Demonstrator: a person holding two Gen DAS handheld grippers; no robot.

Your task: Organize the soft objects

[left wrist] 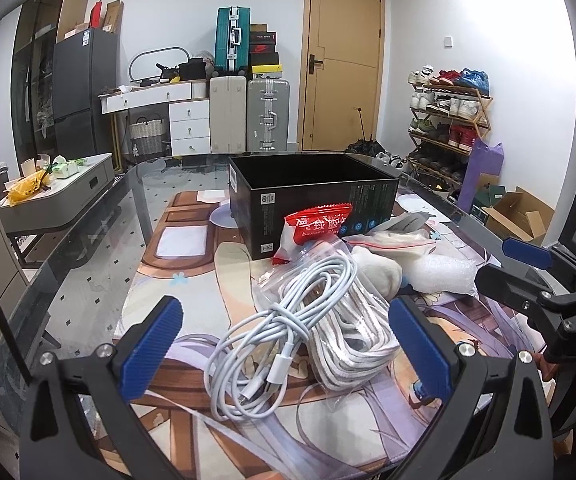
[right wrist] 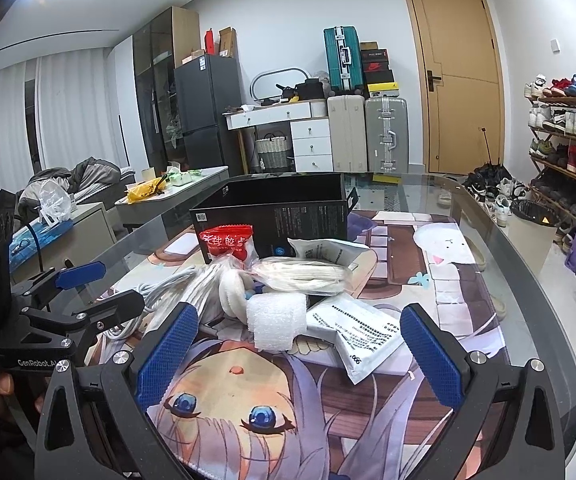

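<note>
A pile of soft things lies on the printed mat in front of an open black box (left wrist: 312, 196), which also shows in the right wrist view (right wrist: 275, 212). Nearest my open left gripper (left wrist: 288, 344) are a coiled white cable (left wrist: 263, 344) and a bagged striped cord (left wrist: 352, 336). Behind them are a red snack packet (left wrist: 316, 228), a cream sock (left wrist: 380, 272) and white foam wrap (left wrist: 444, 276). My open right gripper (right wrist: 300, 348) faces the foam wrap (right wrist: 275, 320), a white printed pouch (right wrist: 364, 336), a bagged white bundle (right wrist: 304, 276) and the red packet (right wrist: 227, 244). Both grippers are empty.
The glass table's curved edge (left wrist: 99, 216) runs left and its right edge (right wrist: 528, 280) borders open floor. A low grey side table (left wrist: 59, 188) stands to the left. Suitcases (left wrist: 267, 116), a door and a shoe rack (left wrist: 448, 116) line the far wall.
</note>
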